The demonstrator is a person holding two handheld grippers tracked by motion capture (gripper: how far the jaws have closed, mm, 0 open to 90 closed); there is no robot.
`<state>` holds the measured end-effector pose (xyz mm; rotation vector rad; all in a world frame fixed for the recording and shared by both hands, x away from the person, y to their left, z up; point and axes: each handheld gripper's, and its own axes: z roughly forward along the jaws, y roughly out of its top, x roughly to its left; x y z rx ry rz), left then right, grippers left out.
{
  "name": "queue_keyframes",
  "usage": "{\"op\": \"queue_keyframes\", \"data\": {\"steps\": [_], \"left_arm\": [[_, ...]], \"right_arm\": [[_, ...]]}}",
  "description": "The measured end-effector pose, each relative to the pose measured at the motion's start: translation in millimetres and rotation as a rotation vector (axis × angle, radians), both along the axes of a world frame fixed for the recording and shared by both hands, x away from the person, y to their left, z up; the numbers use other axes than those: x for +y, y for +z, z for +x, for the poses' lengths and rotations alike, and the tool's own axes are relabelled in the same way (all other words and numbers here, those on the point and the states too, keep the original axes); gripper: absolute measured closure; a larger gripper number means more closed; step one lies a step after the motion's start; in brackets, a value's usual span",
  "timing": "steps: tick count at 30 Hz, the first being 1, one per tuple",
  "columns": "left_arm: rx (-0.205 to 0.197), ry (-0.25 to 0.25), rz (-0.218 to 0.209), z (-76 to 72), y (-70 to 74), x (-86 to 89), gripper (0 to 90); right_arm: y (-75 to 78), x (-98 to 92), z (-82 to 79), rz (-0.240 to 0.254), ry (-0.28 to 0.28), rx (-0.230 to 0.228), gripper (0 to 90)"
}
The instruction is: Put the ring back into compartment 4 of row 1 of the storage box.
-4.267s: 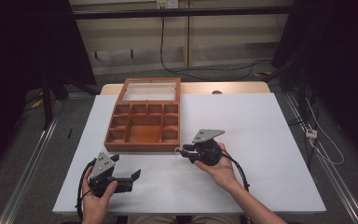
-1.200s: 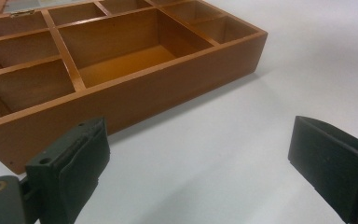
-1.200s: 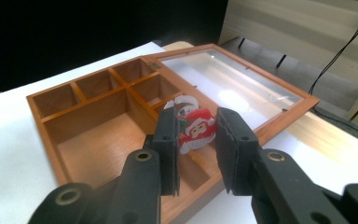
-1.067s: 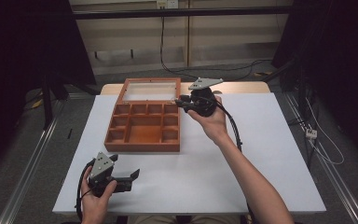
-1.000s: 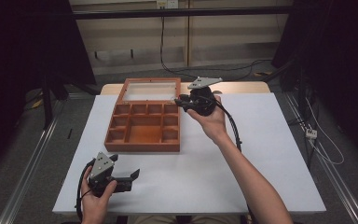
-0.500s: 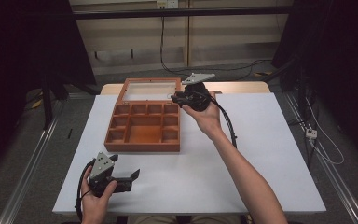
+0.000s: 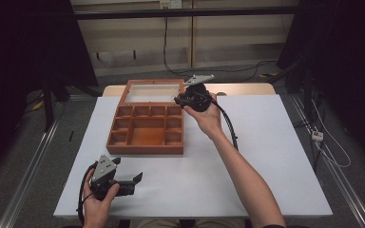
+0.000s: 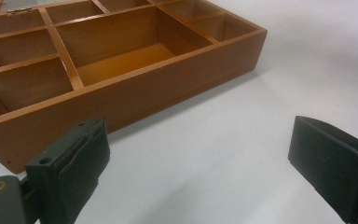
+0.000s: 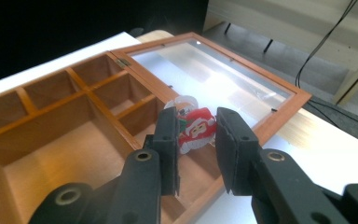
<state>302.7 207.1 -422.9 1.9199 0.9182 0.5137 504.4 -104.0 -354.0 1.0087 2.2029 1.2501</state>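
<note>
White and bare around the work, your table [image 7: 266,142] sits in a dim room with cables trailing over the floor behind it.

Your right hand-held gripper [image 9: 195,135] is clamped on a small Santa figure [image 9: 196,130], red and white with a clear rounded piece behind it, pinched between the two black pads. In the high view that right hand-held gripper [image 7: 183,99] hangs over the far right corner of the wooden box [image 7: 147,148], just above the row of small compartments along its back edge. Looking along the jaws, the figure hovers over the small compartments beside the hinge, clear of the wood as far as can be told. Past it lies the box's glass lid [image 9: 214,70], swung fully open and lying flat behind the box, its pane catching the light.

Your left hand-held gripper [image 7: 134,182] rests low near the table's front left edge, its jaws spread wide with nothing between them. From its own view the left hand-held gripper [image 8: 196,172] faces the near wall of the box, close to it but apart, with the large middle compartment beyond.
</note>
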Motion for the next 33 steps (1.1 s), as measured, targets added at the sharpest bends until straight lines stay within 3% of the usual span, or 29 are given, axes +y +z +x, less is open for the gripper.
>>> {"op": "queue_keyframes", "data": {"steps": [12, 33], "left_arm": [[0.008, -0.007, 0.002, 1.0, -0.6, 0.0, 5.1], [0.005, -0.008, -0.003, 0.4, -0.1, 0.3, 5.0]], "right_arm": [[-19.3, -0.9, 12.7, 0.02, -0.038, 0.041, 71.2], [-43.8, 10.1, 20.9, -0.023, -0.036, 0.091, 71.2]]}}
